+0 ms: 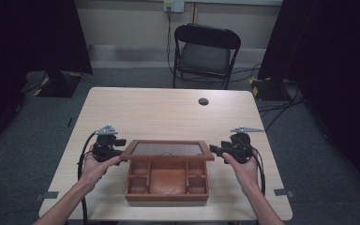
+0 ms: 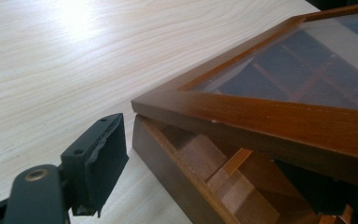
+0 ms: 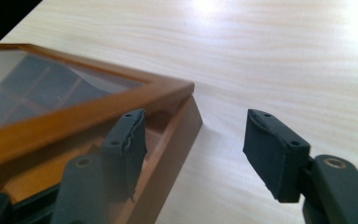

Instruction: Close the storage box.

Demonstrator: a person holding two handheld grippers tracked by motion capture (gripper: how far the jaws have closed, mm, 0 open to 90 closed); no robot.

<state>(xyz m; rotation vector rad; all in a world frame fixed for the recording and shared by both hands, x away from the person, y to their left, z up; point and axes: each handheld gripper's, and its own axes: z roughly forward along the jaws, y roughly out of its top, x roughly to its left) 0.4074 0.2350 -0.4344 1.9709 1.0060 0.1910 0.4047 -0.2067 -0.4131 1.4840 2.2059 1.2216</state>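
Two grippers flank one wooden box [image 1: 167,186] near the table's front edge: the left gripper [image 1: 117,149] has its jaws spread wide, one outside the box wall and one under the raised lid [image 1: 168,150], holding nothing, and the right gripper [image 1: 216,151] is equally wide, one jaw tucked beneath the lid's corner. The lid is a brown frame around a glass pane, tilted above small compartments. One pale wood-grain table [image 1: 159,115] carries it all, with one black chair [image 1: 205,52] beyond

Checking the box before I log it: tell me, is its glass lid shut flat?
No, the glass lid is raised, leaving the wooden box's compartments open to view.
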